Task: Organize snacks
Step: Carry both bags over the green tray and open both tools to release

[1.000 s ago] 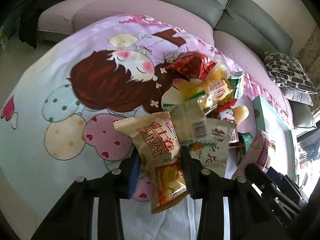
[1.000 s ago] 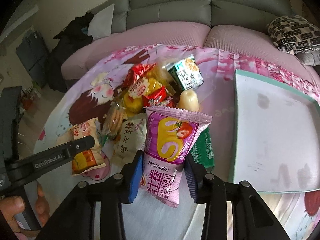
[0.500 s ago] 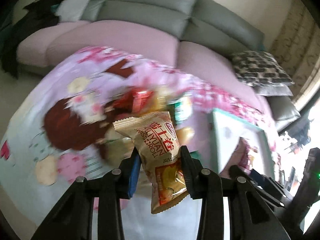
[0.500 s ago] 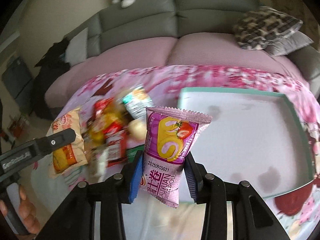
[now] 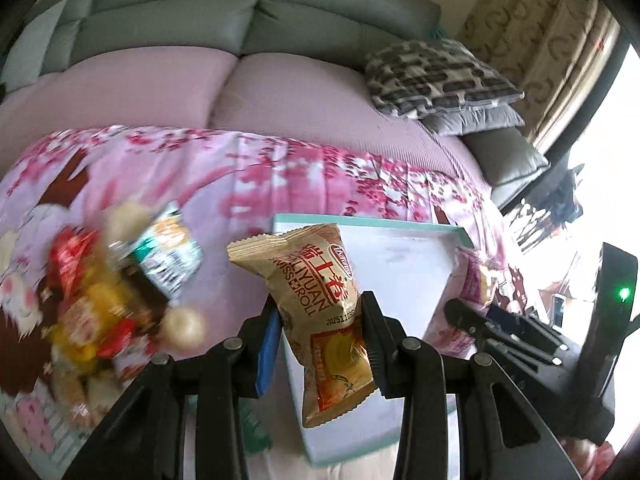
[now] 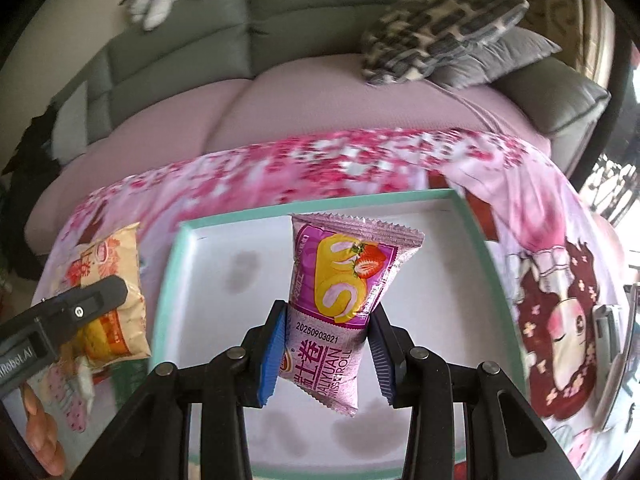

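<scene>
My left gripper (image 5: 320,340) is shut on a tan Swiss roll packet (image 5: 320,304) and holds it in the air over the near left edge of the white tray with a teal rim (image 5: 404,272). My right gripper (image 6: 328,348) is shut on a purple strawberry Swiss roll packet (image 6: 340,296), held above the middle of the same tray (image 6: 172,280). The tan packet (image 6: 112,304) and left gripper also show at the left of the right wrist view. A blurred pile of snacks (image 5: 120,292) lies left of the tray.
The tray and snacks lie on a pink cartoon-print cloth (image 5: 280,176). Behind it is a pink and grey sofa (image 5: 280,80) with patterned cushions (image 5: 436,76). The right gripper's body (image 5: 508,332) is at the right of the left wrist view.
Both grippers have swung right, away from the snack pile and over the tray, each still holding its packet.
</scene>
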